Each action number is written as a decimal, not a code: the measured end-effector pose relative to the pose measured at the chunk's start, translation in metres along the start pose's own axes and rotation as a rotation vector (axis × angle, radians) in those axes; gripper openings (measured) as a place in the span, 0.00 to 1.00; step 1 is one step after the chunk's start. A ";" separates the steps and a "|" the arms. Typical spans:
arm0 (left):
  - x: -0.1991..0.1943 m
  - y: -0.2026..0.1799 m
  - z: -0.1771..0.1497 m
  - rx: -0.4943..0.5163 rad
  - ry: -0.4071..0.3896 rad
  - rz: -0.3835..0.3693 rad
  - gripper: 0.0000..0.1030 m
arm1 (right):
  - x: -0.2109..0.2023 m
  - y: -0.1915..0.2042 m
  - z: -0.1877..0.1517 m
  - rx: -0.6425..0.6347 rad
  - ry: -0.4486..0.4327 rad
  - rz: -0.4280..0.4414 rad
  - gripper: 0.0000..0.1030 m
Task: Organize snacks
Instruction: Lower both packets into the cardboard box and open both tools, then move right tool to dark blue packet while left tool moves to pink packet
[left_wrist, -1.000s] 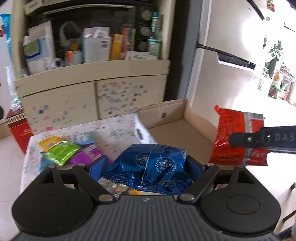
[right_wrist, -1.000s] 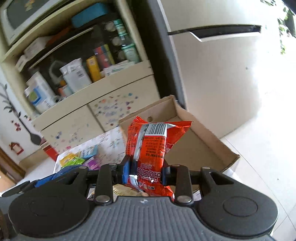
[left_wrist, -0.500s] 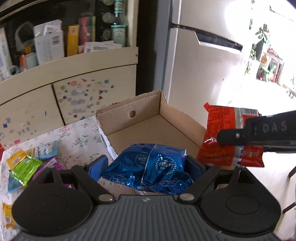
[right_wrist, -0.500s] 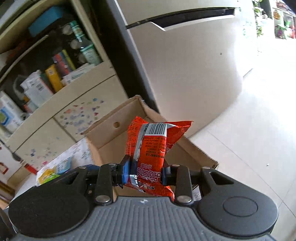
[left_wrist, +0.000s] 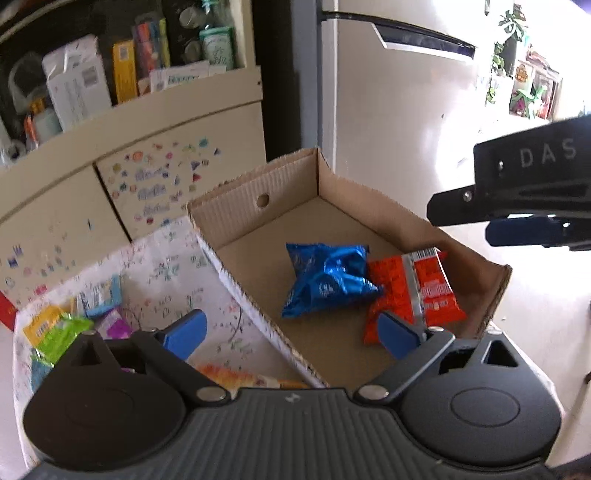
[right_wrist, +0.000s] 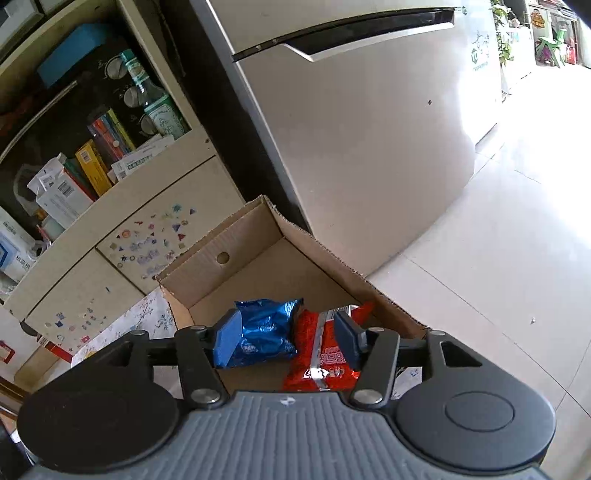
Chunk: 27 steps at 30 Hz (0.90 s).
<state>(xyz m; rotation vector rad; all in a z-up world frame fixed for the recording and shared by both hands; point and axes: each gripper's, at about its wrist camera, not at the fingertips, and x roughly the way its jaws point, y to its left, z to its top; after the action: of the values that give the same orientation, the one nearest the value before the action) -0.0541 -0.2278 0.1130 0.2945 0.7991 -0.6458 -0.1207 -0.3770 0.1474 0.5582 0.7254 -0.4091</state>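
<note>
A blue foil snack bag (left_wrist: 327, 282) (right_wrist: 264, 332) lies on the floor of the open cardboard box (left_wrist: 258, 186) (right_wrist: 207, 266). Beside it on the right lies a red snack bag (left_wrist: 413, 295) (right_wrist: 321, 350), touching it. My left gripper (left_wrist: 291, 332) hangs above the box's near left wall, jaws opening wide, nothing between them. My right gripper (right_wrist: 286, 338) hovers over both bags, jaws opening, pads clear of the packets. The right gripper also shows at the right edge of the left wrist view (left_wrist: 517, 210).
Several small snack packets (left_wrist: 62, 328) lie on the floral tablecloth (left_wrist: 173, 273) left of the box. A cream cabinet with stickers (left_wrist: 155, 181) and cluttered shelves stands behind. A fridge (right_wrist: 369, 129) stands to the right, with tiled floor (right_wrist: 498, 258) beside it.
Both grippers moved over the box and let go: the blue bag dropped from the left one, the red bag from the right. Both bags now lie in the box.
</note>
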 end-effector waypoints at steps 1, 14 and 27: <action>-0.001 0.003 -0.002 -0.014 0.010 -0.015 0.96 | 0.000 0.002 -0.001 -0.006 0.005 0.006 0.61; -0.016 0.055 -0.035 -0.121 0.188 -0.036 0.97 | 0.011 0.053 -0.027 -0.215 0.076 0.049 0.74; -0.026 0.106 -0.076 -0.105 0.218 0.190 0.97 | 0.027 0.101 -0.068 -0.409 0.167 0.117 0.79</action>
<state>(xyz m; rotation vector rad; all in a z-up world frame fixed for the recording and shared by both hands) -0.0435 -0.0988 0.0817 0.3445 0.9964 -0.3955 -0.0831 -0.2607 0.1200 0.2474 0.9042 -0.0988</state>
